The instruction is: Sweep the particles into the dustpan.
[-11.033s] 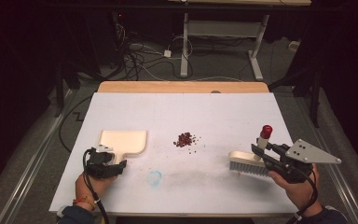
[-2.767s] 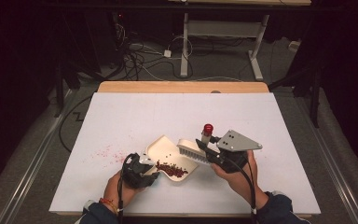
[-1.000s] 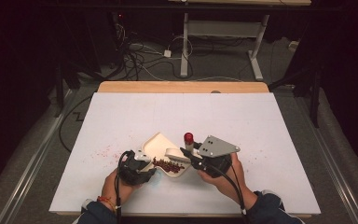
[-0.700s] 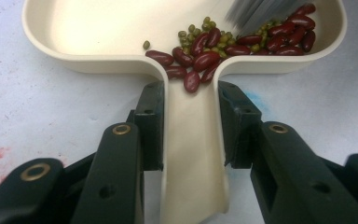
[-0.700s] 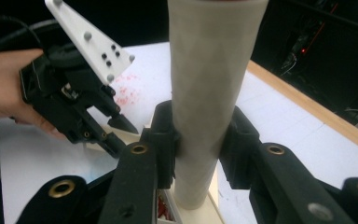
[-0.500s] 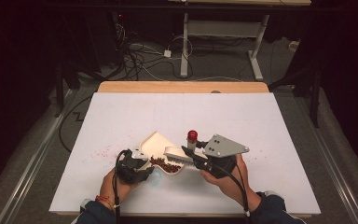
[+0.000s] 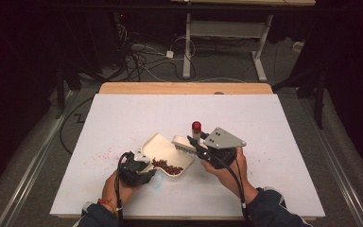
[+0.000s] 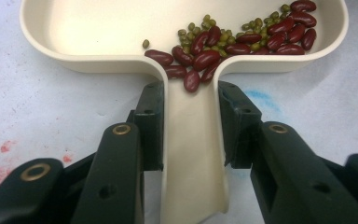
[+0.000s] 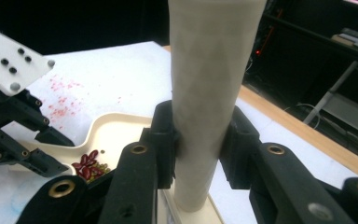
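Beans lie gathered in the cream dustpan on the desk, left claw clamping its handle steady while right claw grips the brush upright, clear of the load.

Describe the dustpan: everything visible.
The dustpan is cream, plastic by its look, a shallow tray with a raised rounded rim and a short flat handle. The left hand-held gripper is shut on that handle, one jaw on each side. It sits near the front of the white table, tipped, its far edge raised. Red kidney beans and small green beans lie by the handle end. The brush is at its right rim.
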